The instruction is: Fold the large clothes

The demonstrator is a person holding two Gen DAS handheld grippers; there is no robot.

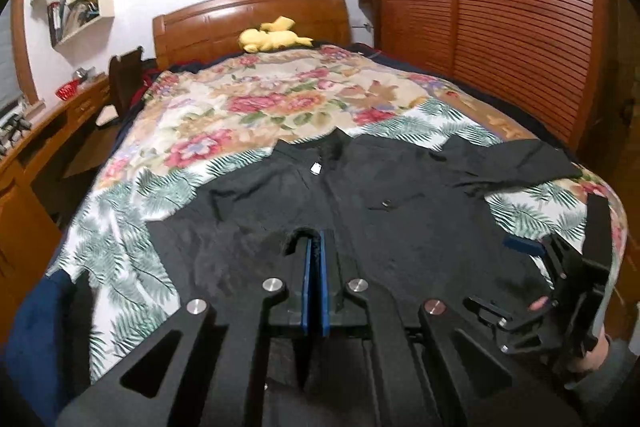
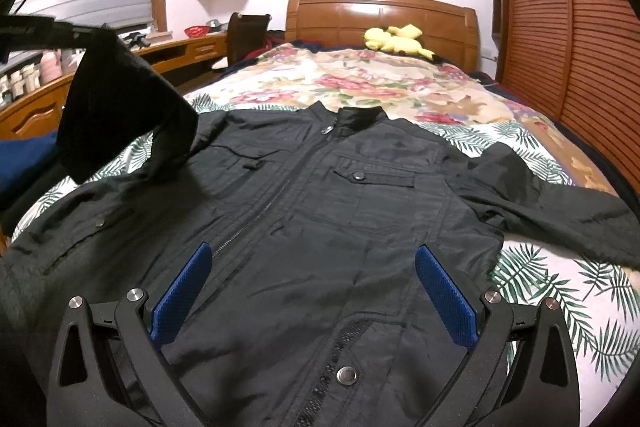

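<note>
Black, slick-looking fabric is what I have clamped in my left gripper (image 1: 316,251): its blue pads are pressed together on a fold of the jacket's (image 2: 320,195) sleeve (image 2: 128,107), which hangs lifted above the left shoulder in the right wrist view. My right gripper (image 2: 312,291) hovers spread wide over the lower front of the jacket, holding nothing.

My worry is the pinch. The cloth looks smooth, and only a small bite sits between the pads, so the sleeve could slide out if I swing it across too quickly. If I pull too far instead, I judge the whole jacket may drag over the floral bedspread (image 2: 420,95) and lose its flat lay, since nothing pins the body down. The other sleeve (image 2: 568,211) lies stretched out toward the far side, near the edge of the bed, and could slip off.

The jacket lies face up on the bedspread, collar (image 2: 352,115) toward the wooden headboard (image 2: 384,15), zip closed, chest pockets snapped, faintly wrinkled. A yellow plush toy (image 2: 396,41) rests well apart, by the headboard.
</note>
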